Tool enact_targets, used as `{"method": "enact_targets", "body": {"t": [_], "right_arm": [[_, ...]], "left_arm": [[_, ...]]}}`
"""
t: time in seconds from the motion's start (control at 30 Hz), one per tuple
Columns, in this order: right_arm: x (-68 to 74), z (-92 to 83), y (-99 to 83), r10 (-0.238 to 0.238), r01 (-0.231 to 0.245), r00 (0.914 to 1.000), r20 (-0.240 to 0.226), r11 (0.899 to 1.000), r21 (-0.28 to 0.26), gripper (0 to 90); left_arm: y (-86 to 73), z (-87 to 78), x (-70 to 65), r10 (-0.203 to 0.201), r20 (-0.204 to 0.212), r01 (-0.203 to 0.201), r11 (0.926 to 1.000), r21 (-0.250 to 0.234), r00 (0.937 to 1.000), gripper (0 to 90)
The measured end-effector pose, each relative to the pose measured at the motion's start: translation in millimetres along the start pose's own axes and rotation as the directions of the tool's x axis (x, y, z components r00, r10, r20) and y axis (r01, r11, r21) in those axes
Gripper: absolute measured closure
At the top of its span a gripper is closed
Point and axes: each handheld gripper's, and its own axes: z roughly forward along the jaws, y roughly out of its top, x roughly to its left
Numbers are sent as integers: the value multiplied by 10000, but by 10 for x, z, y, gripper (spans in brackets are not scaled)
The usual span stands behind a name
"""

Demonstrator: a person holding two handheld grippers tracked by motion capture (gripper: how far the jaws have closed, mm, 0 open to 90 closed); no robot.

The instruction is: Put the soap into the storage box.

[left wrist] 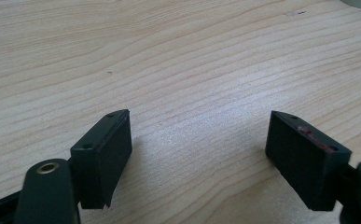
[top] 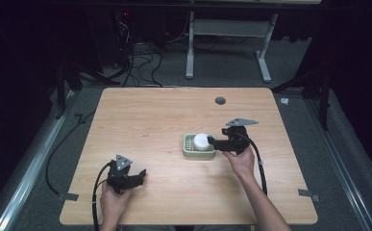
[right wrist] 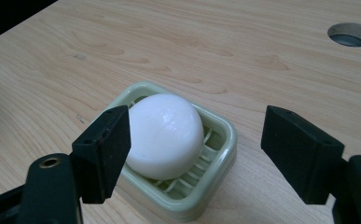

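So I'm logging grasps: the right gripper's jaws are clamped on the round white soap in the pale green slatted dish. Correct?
Not clamped. In the right gripper view, the right gripper has its jaws apart, off the round white soap, which rests free in the pale green slatted dish.

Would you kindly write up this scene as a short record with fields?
surface: wooden table with a round hole near its far edge
dish: pale green slatted soap dish, right of centre
soap: white rounded soap lying in the dish
right hand-held gripper: open, jaws apart, pads off the soap, which sits nearer one jaw
left hand-held gripper: open over bare wood, nothing between the jaws
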Motion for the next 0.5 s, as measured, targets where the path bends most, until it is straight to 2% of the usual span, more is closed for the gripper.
{"method": "enact_targets", "body": {"t": [0.5], "right_arm": [[-74, -209, -26, 130, -130, 9999, -1, 9996, -240, 251]], "left_arm": [[0, 0, 0, -2, -1, 2, 10000, -1, 10000, 230]]}}
